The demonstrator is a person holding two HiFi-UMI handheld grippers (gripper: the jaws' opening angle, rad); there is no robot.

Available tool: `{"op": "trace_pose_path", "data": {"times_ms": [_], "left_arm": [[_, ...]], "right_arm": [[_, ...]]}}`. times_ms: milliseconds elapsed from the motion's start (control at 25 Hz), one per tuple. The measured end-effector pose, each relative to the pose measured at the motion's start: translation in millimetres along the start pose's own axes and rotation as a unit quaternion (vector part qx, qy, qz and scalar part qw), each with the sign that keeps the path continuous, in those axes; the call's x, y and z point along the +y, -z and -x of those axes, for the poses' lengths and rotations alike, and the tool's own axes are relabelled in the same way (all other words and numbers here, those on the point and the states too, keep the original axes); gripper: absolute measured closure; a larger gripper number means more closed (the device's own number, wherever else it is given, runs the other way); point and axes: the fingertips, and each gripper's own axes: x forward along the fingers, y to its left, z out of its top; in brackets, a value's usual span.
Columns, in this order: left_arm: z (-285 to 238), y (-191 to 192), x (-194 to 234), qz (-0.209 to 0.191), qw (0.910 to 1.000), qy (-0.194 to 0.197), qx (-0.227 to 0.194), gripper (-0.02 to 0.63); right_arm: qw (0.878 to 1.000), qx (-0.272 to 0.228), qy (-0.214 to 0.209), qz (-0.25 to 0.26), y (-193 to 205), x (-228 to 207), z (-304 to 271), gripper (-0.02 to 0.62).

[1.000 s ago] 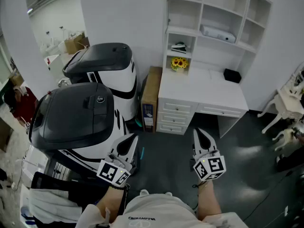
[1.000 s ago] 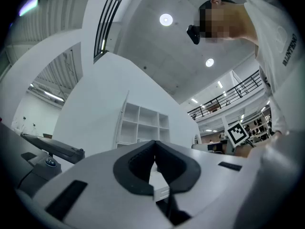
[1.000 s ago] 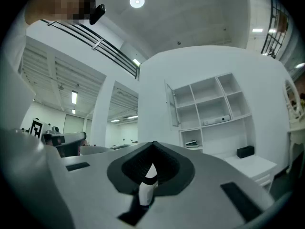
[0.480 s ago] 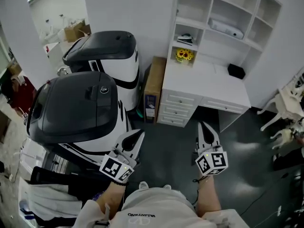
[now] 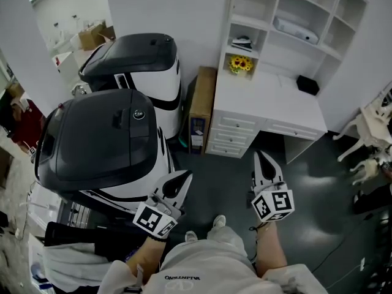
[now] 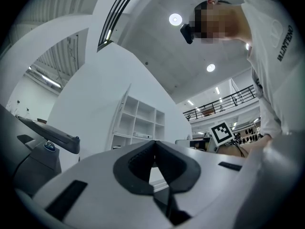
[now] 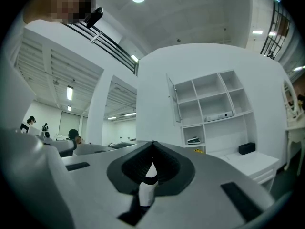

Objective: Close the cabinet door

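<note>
Both the left gripper (image 5: 184, 179) and the right gripper (image 5: 261, 159) have their jaws pressed together on nothing, over smooth dark floor (image 5: 223, 182). Beyond stands a white desk (image 5: 269, 103) under an open-shelf cabinet (image 7: 199, 106). The cabinet door (image 7: 173, 101) is a thin, flat white panel with its long axis upright. It juts out at the cabinet's upper left, ahead and above, probably nearer the right gripper.

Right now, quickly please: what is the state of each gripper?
Left gripper: closed, holding nothing.
Right gripper: closed, holding nothing.
</note>
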Motion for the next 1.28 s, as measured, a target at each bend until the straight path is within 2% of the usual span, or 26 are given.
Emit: {"op": "trace_pose_path", "data": {"times_ms": [400,960,1280], "left_arm": [[-51.4,5.8,27.7,-0.012,0.9999,-0.003,-0.002,0.601],[-200.0,21.2,73.5,-0.02,0.9994,-0.022,-0.019,0.601],[-249.0,40.7,84.9,-0.023,0.999,-0.037,-0.01,0.601]], "right_arm": [[1.0,-0.003,-0.012,-0.015,7.7,-28.6,-55.1,0.584],[0.997,-0.028,-0.063,-0.02,-12.7,-132.4,-157.7,0.584],[0.997,-0.024,-0.072,-0.019,-9.7,-181.8,-185.7,0.584]]}}
